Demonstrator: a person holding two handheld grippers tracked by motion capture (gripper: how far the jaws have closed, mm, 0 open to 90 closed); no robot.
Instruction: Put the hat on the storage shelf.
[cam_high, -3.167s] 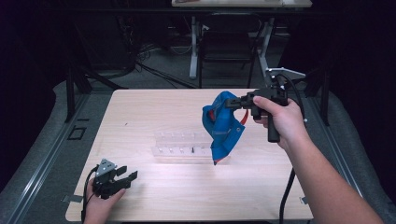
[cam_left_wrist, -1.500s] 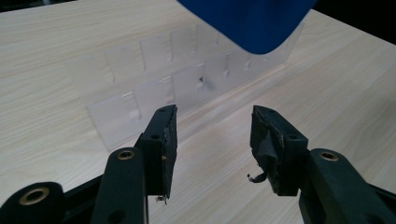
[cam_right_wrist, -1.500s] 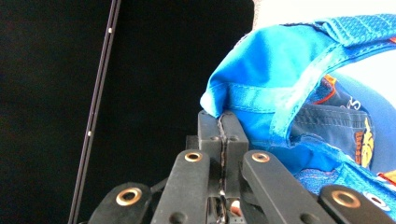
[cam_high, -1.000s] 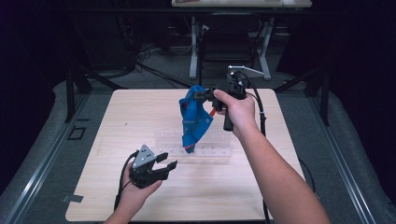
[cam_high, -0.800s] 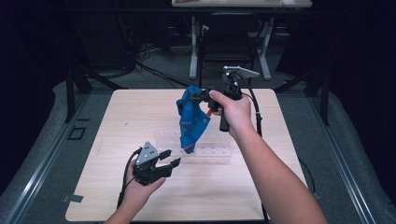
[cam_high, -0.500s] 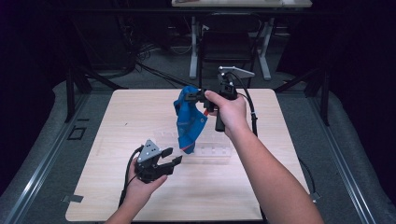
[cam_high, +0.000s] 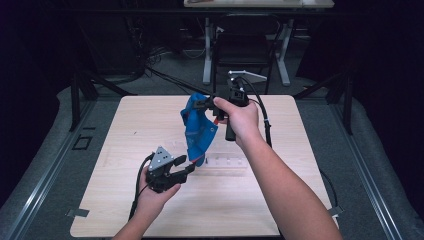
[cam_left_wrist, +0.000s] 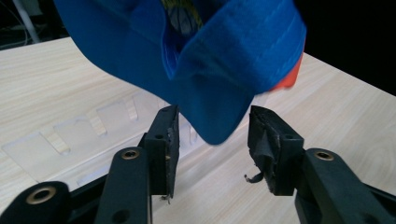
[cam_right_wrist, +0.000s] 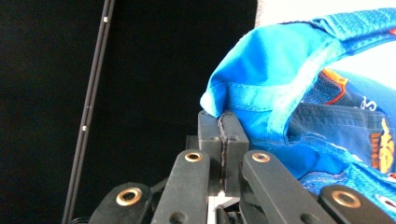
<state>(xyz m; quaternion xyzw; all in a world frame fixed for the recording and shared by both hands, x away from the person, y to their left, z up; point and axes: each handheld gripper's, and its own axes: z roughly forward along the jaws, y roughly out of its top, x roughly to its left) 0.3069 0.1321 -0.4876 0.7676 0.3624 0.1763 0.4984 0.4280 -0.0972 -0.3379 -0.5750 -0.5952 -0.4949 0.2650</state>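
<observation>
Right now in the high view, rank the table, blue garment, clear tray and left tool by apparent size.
1. table
2. blue garment, hanging closer to the camera, so it may look bigger than it is
3. clear tray and left tool look alike; the tray is partly hidden, so unranked.

Overhead light falls on the pale wooden table (cam_high: 150, 125); room beyond near black. High view soft, low in detail. Left gripper view: hanging blue fabric cap (cam_left_wrist: 201, 60) blurred close up, jaws sharp. Right gripper view: top right corner blown out white, left half black.
</observation>
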